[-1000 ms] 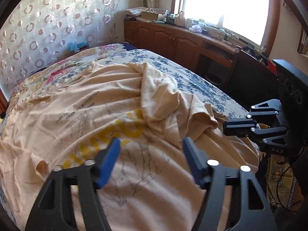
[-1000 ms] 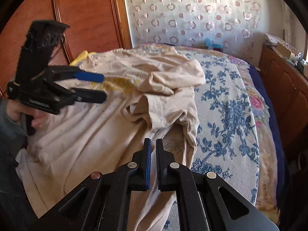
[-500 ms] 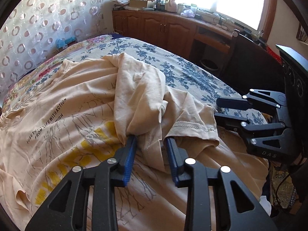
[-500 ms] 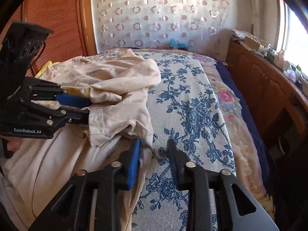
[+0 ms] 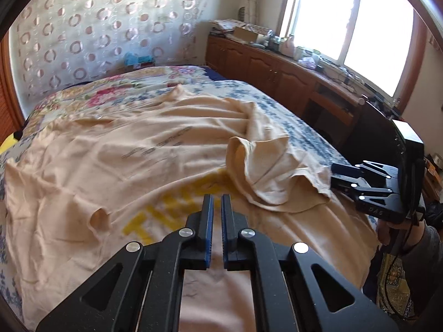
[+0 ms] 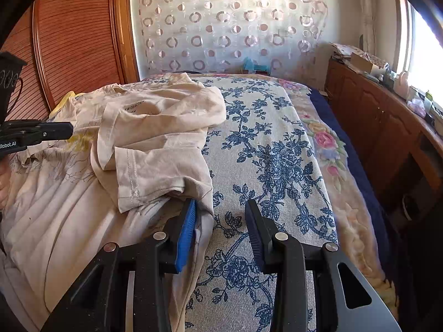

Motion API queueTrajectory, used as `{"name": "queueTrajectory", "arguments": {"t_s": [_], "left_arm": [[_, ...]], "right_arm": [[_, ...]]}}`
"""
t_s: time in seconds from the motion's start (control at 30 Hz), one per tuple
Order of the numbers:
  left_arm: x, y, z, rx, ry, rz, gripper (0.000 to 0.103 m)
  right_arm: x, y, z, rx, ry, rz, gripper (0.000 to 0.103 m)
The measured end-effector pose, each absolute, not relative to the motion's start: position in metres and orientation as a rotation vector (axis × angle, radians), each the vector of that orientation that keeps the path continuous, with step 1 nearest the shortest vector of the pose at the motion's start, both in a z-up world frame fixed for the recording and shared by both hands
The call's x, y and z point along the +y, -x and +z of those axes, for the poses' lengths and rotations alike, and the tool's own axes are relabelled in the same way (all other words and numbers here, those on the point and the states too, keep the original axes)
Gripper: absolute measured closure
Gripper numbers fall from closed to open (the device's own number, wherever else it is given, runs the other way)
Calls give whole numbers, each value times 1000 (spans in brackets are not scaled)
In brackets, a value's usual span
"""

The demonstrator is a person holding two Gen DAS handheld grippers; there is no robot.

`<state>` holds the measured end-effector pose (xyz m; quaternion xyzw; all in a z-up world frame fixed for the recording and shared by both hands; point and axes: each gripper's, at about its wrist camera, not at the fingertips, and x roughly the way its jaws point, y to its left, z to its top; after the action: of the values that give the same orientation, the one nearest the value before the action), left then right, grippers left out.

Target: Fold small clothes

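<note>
A beige T-shirt with yellow lettering lies spread over the bed, and one sleeve is folded back onto its body. My left gripper hovers over the yellow print with its jaws shut and nothing between them. It also shows at the left edge of the right wrist view. My right gripper is open at the shirt's side edge. That edge lies against the blue left pad and the pads do not press on it. The right gripper also appears beside the sleeve.
The bed has a blue-flowered cover, bare to the right of the shirt. A wooden cabinet run with clutter stands under the window along the bed's far side. A ribbed wooden door is at the left. A hand holds the right gripper.
My left gripper went from wide open, to straddling the raised sleeve fold, to shut and empty further back. The sleeve now lies flopped down. My right gripper opened from shut.
</note>
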<state>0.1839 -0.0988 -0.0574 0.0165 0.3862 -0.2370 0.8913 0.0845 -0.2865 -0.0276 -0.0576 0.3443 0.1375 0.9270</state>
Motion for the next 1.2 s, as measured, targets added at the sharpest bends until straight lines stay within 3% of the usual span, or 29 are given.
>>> {"name": "queueTrajectory", "arguments": {"t_s": [0.13,0.17,0.23,0.27,0.4,0.6,0.67,0.7,0.9,1.2], "left_arm": [[-98,-192,-58,811,-16,-495,96],[-101,-195,-58,814,-4,-508,92],[-109,-200,-56,818,0,-531,67],[-111,-202,-57,813,1,-543,61],[-130,-221,-59,832,-8,-562,55],[-147,-258,-76,921,18,-575,55],[-149,-257,-77,906,25,-598,76],[-151,-254,-76,896,8,-596,98],[-115,-205,-30,669,63,-523,98],[-79,-196,-55,774,21,-414,94]], "right_arm": [[-287,-86,-28,709,119,290,62],[-286,-86,-29,710,124,289,61],[-285,-86,-29,711,128,291,59],[-284,-86,-29,712,131,292,59],[-283,-87,-29,711,136,289,59],[-283,-87,-30,708,139,287,59],[-283,-86,-29,707,139,287,59],[-283,-86,-30,706,140,287,59],[-283,-84,-31,700,147,287,59],[-285,-84,-31,706,144,299,55]]}}
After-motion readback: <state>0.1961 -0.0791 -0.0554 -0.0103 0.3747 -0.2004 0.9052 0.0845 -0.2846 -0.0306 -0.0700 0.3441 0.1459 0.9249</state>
